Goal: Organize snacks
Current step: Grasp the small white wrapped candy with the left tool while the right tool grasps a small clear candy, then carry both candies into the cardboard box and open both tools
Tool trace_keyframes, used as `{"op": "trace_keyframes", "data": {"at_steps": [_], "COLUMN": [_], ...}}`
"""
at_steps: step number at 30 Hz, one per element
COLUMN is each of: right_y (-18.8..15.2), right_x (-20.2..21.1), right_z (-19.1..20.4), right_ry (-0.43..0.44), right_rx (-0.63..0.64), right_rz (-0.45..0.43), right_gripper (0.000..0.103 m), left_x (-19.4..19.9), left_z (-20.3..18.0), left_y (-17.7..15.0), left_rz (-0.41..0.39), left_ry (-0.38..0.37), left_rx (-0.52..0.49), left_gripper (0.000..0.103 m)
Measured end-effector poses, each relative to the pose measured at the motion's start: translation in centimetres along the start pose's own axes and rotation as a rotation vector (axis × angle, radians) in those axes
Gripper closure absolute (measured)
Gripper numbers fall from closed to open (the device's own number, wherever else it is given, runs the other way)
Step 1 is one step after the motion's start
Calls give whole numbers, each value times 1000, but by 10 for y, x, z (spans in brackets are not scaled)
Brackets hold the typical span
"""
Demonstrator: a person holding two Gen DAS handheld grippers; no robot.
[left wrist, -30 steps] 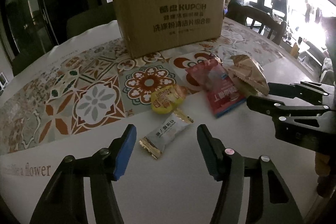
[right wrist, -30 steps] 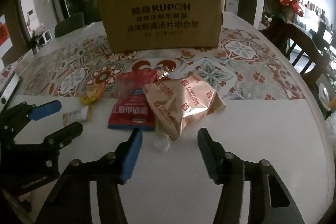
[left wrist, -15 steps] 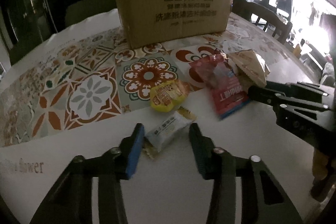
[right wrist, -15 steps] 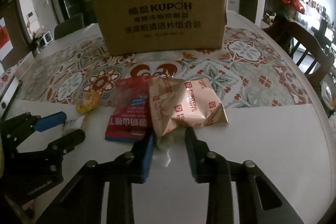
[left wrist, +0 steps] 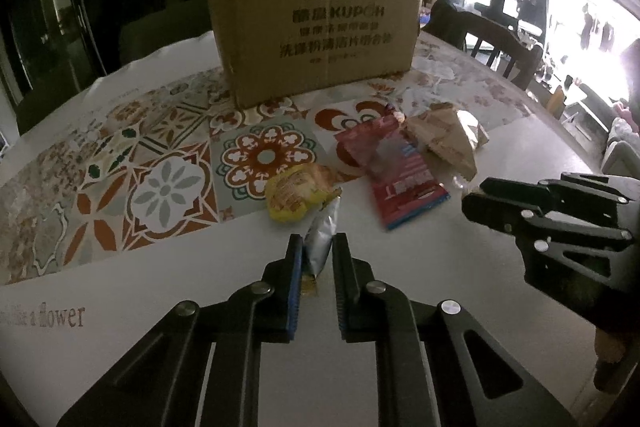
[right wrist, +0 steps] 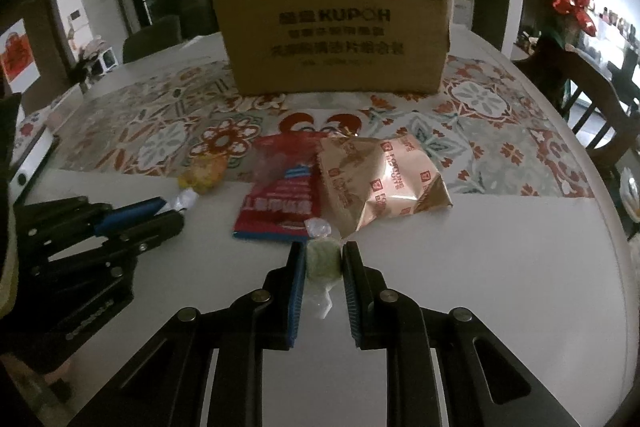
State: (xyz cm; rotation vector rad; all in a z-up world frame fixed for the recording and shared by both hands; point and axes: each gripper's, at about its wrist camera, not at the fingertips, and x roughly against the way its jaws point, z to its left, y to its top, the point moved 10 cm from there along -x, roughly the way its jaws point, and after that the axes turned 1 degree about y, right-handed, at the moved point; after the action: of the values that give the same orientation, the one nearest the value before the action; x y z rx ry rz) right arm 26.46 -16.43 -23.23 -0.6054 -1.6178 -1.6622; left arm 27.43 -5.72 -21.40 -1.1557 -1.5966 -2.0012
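My left gripper [left wrist: 316, 245] is shut on a small white snack packet [left wrist: 320, 241], tilted up off the table. My right gripper [right wrist: 323, 251] is shut on a green candy in clear wrap [right wrist: 322, 259]. On the table lie a yellow snack bag [left wrist: 296, 193], a red pouch [left wrist: 394, 171] and a rose-gold fortune biscuit bag [right wrist: 380, 183]. A brown cardboard box [left wrist: 314, 27] stands at the back; it also shows in the right wrist view [right wrist: 336, 27]. The right gripper appears in the left wrist view [left wrist: 476, 203], and the left gripper in the right wrist view [right wrist: 172, 211].
The table [left wrist: 500, 307] is white with a patterned tile runner [left wrist: 160, 163] across the middle. Dark wooden chairs [right wrist: 592, 107] stand at the right edge. A red bow decoration [right wrist: 572, 5] sits behind the box to the right.
Both grippers moved forward and closed: the left onto the small white packet, the right onto the green candy. The white packet now tilts up between the left jaws.
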Motion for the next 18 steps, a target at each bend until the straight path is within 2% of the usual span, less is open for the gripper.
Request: {"op": "trace_keyframes", "data": {"at_steps": [8,18], "right_y": [4,26], "right_x": [25,51], "right_z": [9,10], "right_ry": [18,43], "right_rx": [15,0], "right_rz": [-56,-141], "right_gripper": [83,83], "left_x": [27,59], "left_z": [-6,-11], "left_y": [12,39], "left_rz": [-59,-140], "left_ry": [-9,-28], "left_rx": [12,37], "left_gripper": [89,91]}}
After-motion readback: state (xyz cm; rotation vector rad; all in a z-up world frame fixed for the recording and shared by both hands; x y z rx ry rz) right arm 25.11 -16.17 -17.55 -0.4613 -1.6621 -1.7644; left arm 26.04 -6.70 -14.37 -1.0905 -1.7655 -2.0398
